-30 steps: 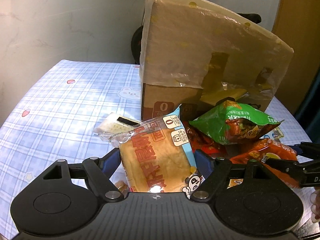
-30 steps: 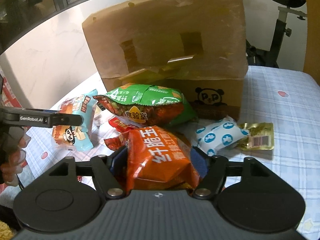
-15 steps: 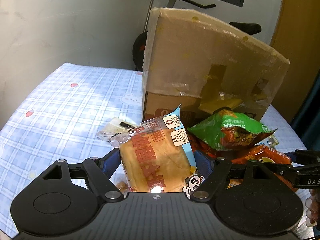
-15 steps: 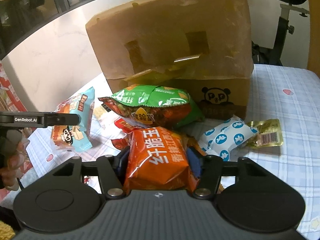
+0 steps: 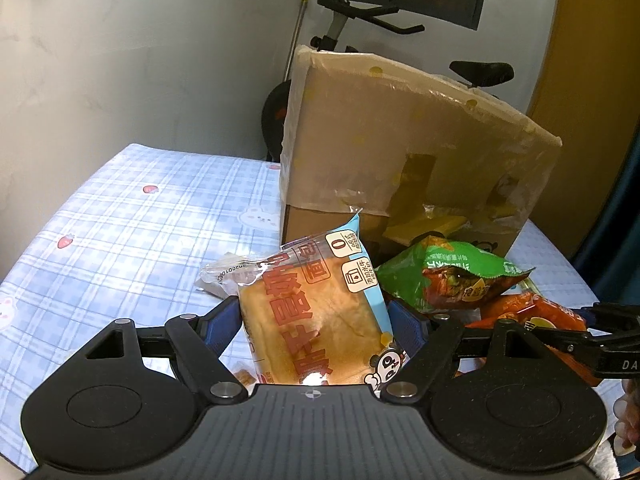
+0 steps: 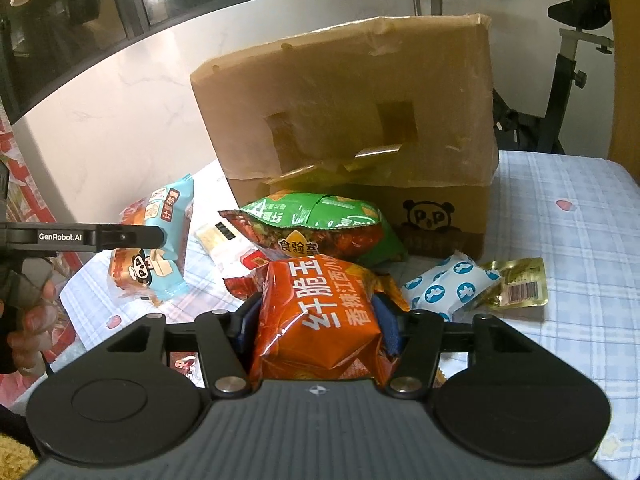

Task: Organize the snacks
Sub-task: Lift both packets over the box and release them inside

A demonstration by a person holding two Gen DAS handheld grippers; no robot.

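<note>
- Our left gripper [image 5: 316,320] is clamped on a bread packet [image 5: 316,312], blue pads pressed to both of its sides, and carries it clear of the tablecloth [image 5: 120,240].
- Our right gripper [image 6: 318,318] has just been closing its jaws, and they now pinch an orange snack bag [image 6: 320,312], which buckles between the pads.
- Just beyond the orange bag lies a green snack bag [image 6: 316,224], resting against the foot of the cardboard box [image 6: 352,112].
- Right of the orange bag we see a white packet with blue dots [image 6: 448,284], touching a small gold sachet [image 6: 516,284].
- Left of the green bag lies a flat white packet [image 6: 224,240].
- The box stands upright on the checked tablecloth, and an exercise bike [image 5: 344,28] shows behind it.
</note>
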